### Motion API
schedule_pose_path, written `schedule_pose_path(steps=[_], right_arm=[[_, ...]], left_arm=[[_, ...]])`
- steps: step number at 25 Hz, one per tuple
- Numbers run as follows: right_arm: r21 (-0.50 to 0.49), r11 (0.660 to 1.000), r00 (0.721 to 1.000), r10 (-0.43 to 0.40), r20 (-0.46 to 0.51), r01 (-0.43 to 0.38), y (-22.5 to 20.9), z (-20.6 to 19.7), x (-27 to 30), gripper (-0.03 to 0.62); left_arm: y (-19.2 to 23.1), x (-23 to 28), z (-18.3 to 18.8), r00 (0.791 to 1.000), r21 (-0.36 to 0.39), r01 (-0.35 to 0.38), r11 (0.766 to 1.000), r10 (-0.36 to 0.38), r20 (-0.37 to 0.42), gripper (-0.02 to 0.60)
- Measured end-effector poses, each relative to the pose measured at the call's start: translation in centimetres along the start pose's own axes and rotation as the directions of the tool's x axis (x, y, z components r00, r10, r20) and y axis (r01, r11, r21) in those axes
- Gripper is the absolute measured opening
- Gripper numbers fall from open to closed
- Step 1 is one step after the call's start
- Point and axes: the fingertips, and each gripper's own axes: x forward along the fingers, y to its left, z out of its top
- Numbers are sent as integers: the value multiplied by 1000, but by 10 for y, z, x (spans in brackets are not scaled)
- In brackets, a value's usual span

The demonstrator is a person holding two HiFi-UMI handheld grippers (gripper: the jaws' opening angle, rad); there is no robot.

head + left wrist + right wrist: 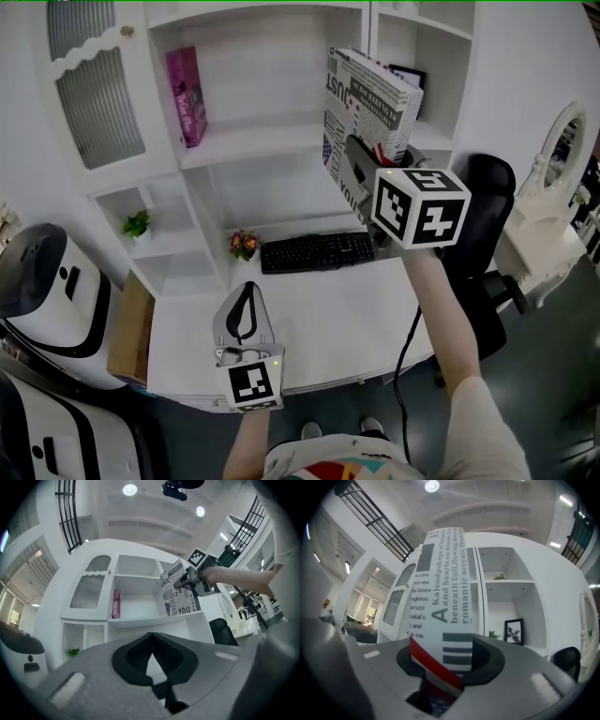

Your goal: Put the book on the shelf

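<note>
My right gripper (364,161) is shut on the lower end of a book (367,101) with a black-and-white newsprint cover. It holds the book upright, raised in front of the white shelf unit (253,139), near the divider between the middle and right bays. In the right gripper view the book (440,597) stands between the jaws of my right gripper (450,660) and hides much of the shelf. My left gripper (246,305) hangs low over the desk, shut and empty. The left gripper view shows its tips meeting (151,641), with the held book (180,592) ahead.
A pink book (186,94) stands at the left of the middle shelf. A framed picture (410,75) sits in the right bay. On the desk (356,319) lie a black keyboard (317,251) and a small flower pot (244,244). A black chair (486,234) stands at the right.
</note>
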Motion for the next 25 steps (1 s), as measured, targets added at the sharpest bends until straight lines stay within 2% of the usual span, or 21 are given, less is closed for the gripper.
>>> schedule_pose_path(steps=[4,10,19,25], right_arm=[[-21,1000,1000,-18,-6,17,-7,18,26,152],[8,999,998,-40,-44,40,-18,34,66,152],[64,997,986,-40,-160,51,-28,20,130,152],[68,995,982,-61,-178,74,-37,16,164,152]], left_arm=[[3,-7,-19,999,-4,-6,1000,6,-34,-6],[27,-7,-26,998,-14,-46,999,46,-48,-6],[48,-1,-31,995,-13,-82,997,81,-66,-6],[54,-4,-46,989,-28,-106,994,103,-111,-6]])
